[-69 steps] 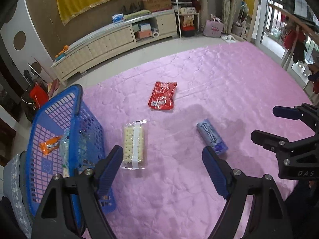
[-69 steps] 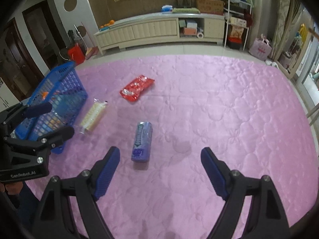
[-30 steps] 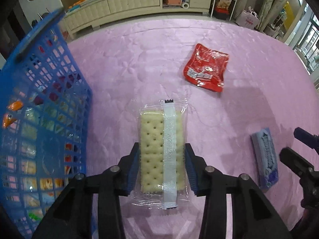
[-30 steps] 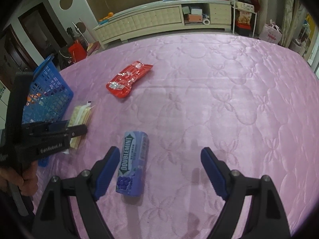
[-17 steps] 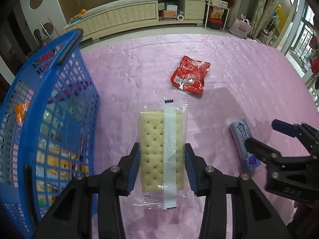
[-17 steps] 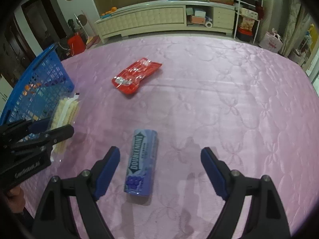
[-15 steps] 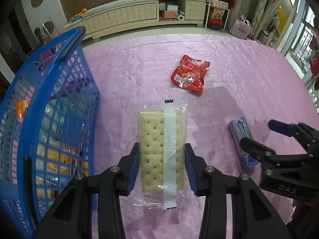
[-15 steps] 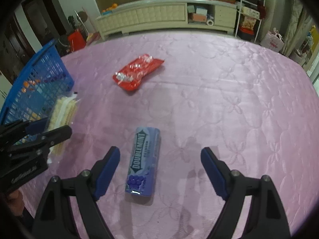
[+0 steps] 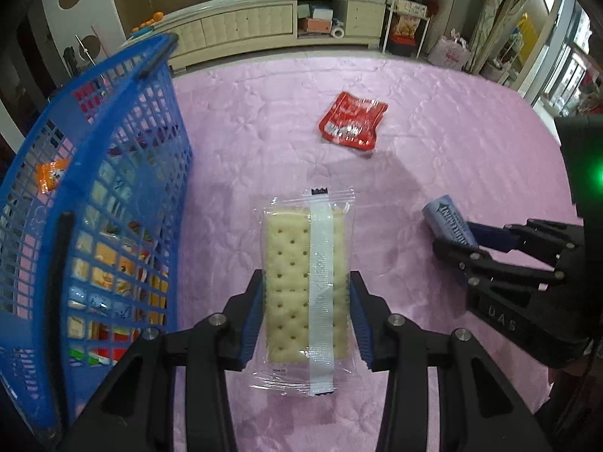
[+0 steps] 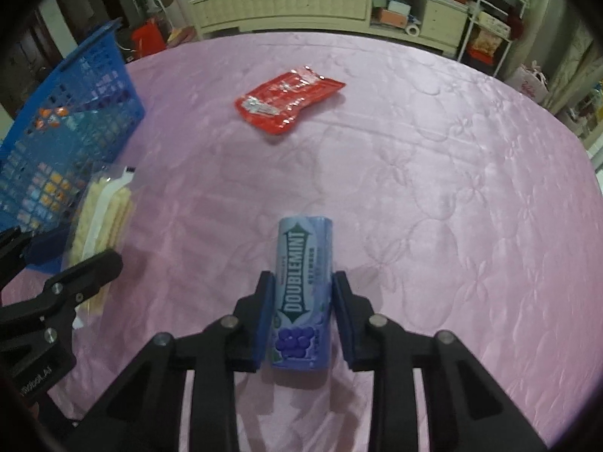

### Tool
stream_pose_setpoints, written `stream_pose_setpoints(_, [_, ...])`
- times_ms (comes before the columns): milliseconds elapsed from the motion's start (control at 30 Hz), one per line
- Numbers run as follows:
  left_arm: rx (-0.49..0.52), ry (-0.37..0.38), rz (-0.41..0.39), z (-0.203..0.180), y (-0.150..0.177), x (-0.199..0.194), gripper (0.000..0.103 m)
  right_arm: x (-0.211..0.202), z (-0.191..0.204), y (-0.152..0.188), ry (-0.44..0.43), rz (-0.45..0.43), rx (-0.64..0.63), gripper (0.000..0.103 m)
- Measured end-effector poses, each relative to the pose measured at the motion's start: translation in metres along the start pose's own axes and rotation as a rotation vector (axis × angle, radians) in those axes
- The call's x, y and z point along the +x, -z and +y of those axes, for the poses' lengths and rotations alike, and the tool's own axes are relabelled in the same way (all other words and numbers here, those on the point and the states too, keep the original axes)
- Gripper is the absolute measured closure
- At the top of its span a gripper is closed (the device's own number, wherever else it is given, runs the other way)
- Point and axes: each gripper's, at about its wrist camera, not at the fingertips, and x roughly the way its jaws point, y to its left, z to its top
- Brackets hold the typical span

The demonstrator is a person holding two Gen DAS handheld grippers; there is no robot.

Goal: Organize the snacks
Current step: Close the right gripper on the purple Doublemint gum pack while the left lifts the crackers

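Left wrist view: pink quilted cover (image 9: pixel 433 143) filling most of the frame, blue basket (image 9: pixel 113 173) standing at its left edge with assorted packets inside. Beside the basket, left gripper (image 9: pixel 306 320) clamped on the clear cracker packet (image 9: pixel 305 286), pads against both long sides, packet jutting forward past the fingertips. Red pouch (image 9: pixel 352 124) lying flat farther out, well apart from both grippers.

Right wrist view: right gripper (image 10: pixel 301 316) closing around the purple Doublemint pack (image 10: pixel 303 293), which lies between its pads on the cover, left pad touching, right pad just beside it. Label end nearest the camera, far end pointing toward the red pouch.
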Motion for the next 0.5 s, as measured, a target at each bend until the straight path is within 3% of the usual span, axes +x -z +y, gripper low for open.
stream_pose_setpoints(500, [0.037, 0.056, -0.16, 0.013, -0.001, -0.091, 0.063, -0.106, 0.045, -0.008, 0.04, -0.145, -0.067, 0.068])
